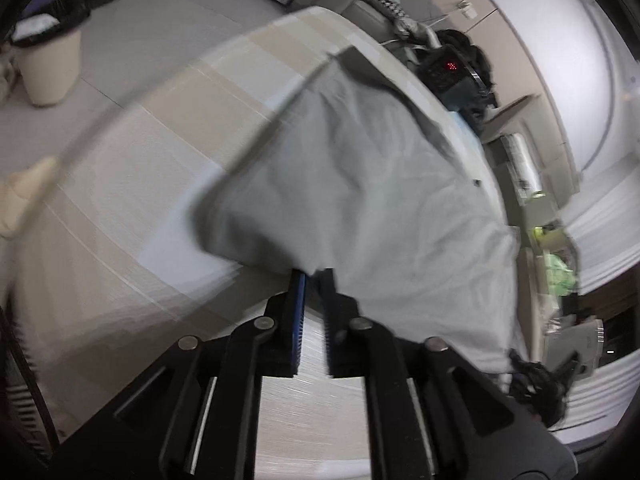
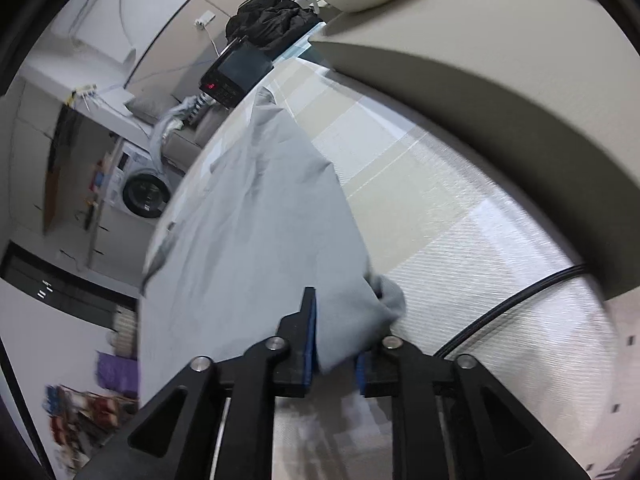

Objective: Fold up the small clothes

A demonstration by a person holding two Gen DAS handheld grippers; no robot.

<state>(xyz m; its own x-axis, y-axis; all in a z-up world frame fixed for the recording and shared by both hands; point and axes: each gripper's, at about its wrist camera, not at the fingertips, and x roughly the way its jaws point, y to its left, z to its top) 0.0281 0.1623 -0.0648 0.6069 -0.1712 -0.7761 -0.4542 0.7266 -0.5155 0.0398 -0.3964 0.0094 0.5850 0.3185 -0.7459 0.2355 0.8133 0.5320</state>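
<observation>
2 grippers hold 1 grey garment [image 1: 360,184] above a checked tablecloth [image 1: 132,184]. In the left wrist view, the left gripper [image 1: 313,276] has its jaws drawn close together on a lower edge of the cloth at lower centre of the frame; the garment fills the centre and right of the frame. In the right wrist view, the right gripper [image 2: 336,320] has its jaws clamped on a thick bunch of the same garment [image 2: 260,216] at lower centre, and the fabric runs up toward the upper centre of the frame.

Risk 1: slip at the left gripper. Only a thin edge appears to sit between the pads, so a sharp pull could free it and drop that side.

Risk 2: uneven fold. The right gripper holds a wad, not a flat corner; laying it down as is would likely trap creases.

Risk 3: overhang. Part of the cloth lies near the table edge at the right of the left wrist view and could slide off.

Risk 4: snagging. A black cable [image 2: 512,300] crosses the cloth at lower right of the right wrist view.

Both views show motion blur; fine detail cannot be confirmed.
</observation>
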